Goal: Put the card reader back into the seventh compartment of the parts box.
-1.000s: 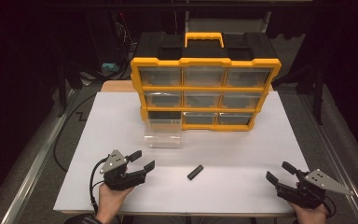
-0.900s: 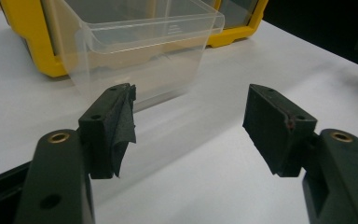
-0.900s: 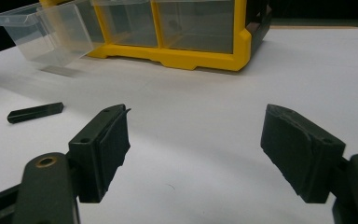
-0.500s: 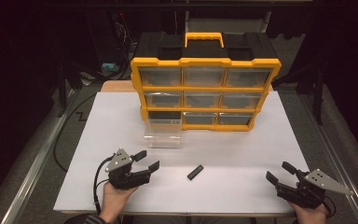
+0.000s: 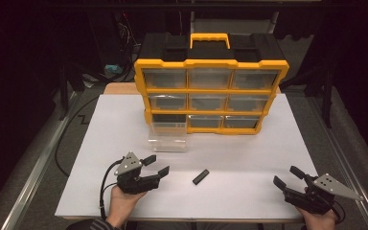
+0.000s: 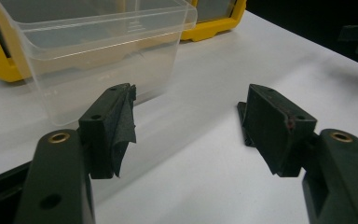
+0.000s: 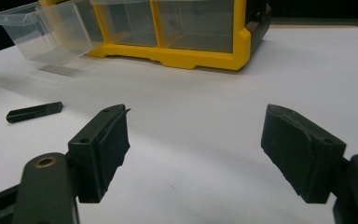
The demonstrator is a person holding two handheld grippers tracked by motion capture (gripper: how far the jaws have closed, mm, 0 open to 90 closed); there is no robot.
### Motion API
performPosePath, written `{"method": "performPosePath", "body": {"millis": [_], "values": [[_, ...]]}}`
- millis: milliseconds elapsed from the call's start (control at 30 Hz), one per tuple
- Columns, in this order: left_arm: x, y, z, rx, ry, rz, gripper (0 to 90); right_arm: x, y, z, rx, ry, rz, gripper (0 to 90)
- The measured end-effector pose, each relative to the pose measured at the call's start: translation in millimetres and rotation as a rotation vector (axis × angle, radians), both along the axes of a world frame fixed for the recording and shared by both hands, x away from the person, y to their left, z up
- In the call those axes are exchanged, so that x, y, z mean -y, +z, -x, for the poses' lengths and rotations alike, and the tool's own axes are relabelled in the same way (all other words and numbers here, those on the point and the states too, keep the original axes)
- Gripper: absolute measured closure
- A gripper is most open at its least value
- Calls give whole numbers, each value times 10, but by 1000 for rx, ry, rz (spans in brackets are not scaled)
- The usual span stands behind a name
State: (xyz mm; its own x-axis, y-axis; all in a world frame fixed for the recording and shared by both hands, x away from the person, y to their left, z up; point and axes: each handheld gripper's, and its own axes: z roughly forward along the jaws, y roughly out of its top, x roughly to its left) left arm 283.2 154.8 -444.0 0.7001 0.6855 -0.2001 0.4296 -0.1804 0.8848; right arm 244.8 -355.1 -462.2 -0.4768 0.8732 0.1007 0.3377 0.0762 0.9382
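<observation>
Just background stuff here

White table (image 5: 100,143) sits on a wooden one (image 5: 120,88); black cables (image 5: 67,139) trail off its left edge.

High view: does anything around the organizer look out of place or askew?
Yes. One clear drawer is out of the yellow organizer, sitting on the white table before its empty bottom-left slot. A small black piece lies loose and slanted between the left gripper and right gripper, both open.

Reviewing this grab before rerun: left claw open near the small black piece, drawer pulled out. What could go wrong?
1. The small black piece lies flat on the white table; the left claw could likely push it away instead of gripping it.
2. The clear drawer stands out of the yellow organizer, close ahead of that claw; a forward overshoot might knock it.
</observation>
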Motion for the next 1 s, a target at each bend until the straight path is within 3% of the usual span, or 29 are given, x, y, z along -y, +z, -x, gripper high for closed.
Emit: {"method": "performPosePath", "body": {"millis": [1000], "values": [[406,43,-134,-1,-72,-14,349,0,-2,-2,0,9,-2,235]]}}
